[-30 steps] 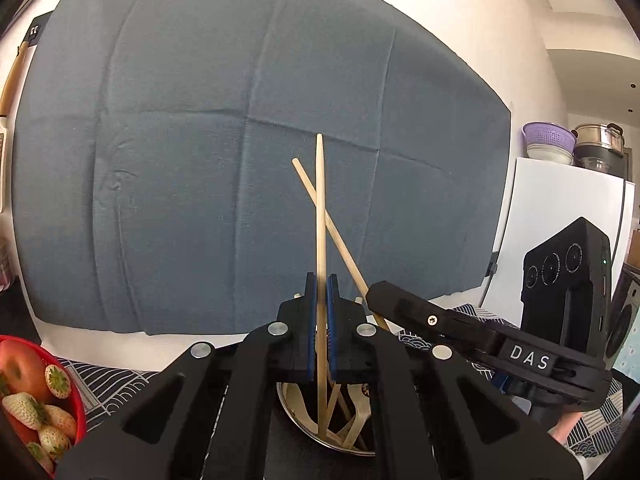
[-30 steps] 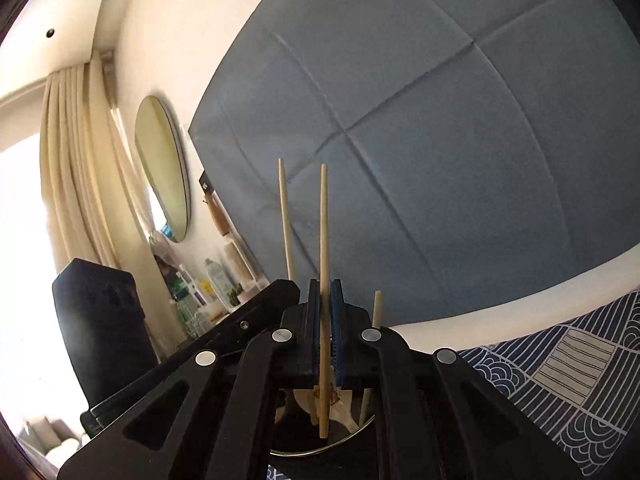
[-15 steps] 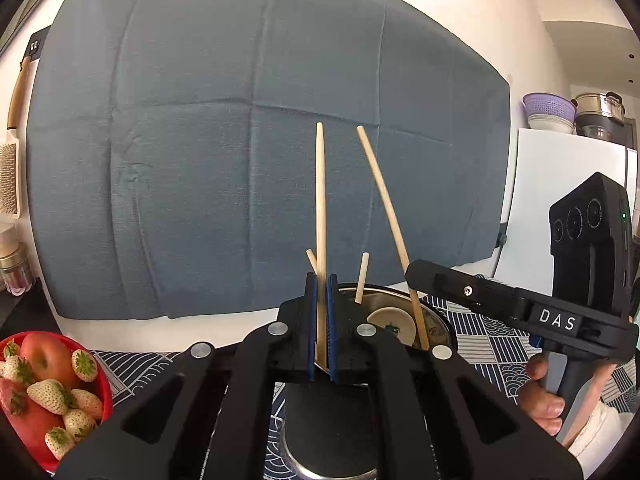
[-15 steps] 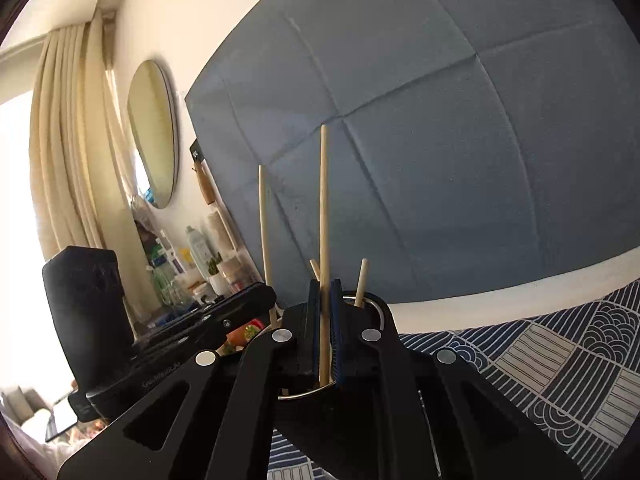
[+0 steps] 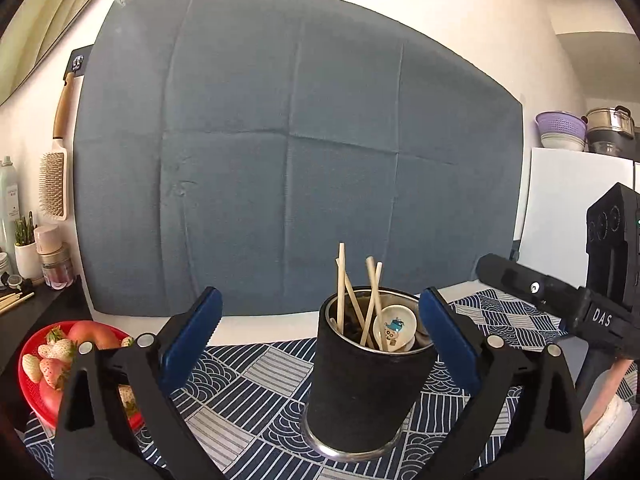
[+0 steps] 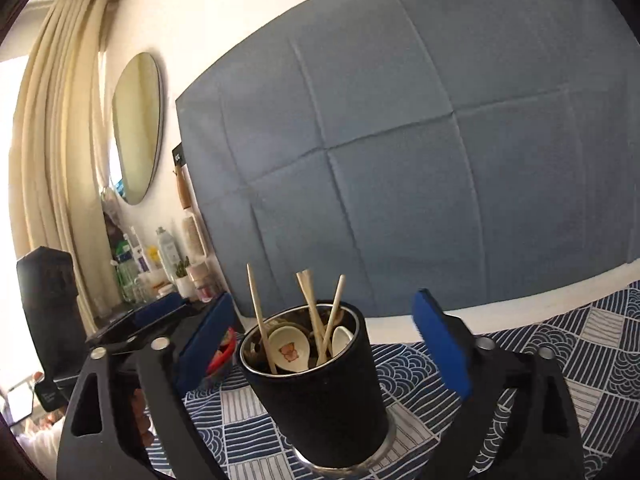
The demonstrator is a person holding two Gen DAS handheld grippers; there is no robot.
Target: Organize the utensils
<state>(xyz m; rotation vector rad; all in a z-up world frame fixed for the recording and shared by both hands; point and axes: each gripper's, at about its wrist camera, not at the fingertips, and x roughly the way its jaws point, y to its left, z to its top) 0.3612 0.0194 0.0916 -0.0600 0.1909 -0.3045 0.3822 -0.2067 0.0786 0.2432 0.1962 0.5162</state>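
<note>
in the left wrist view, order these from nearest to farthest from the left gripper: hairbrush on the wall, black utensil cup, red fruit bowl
1. black utensil cup, between the opening, empty jaws of the left gripper
2. red fruit bowl, low left on the table
3. hairbrush, hanging on the far wall, upper left

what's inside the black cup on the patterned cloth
Inside the black metal-lined cup stand several pale wooden chopsticks and two white ceramic spoons, one printed with a cartoon. The cup's wall hides their lower ends and the bottom.
</note>
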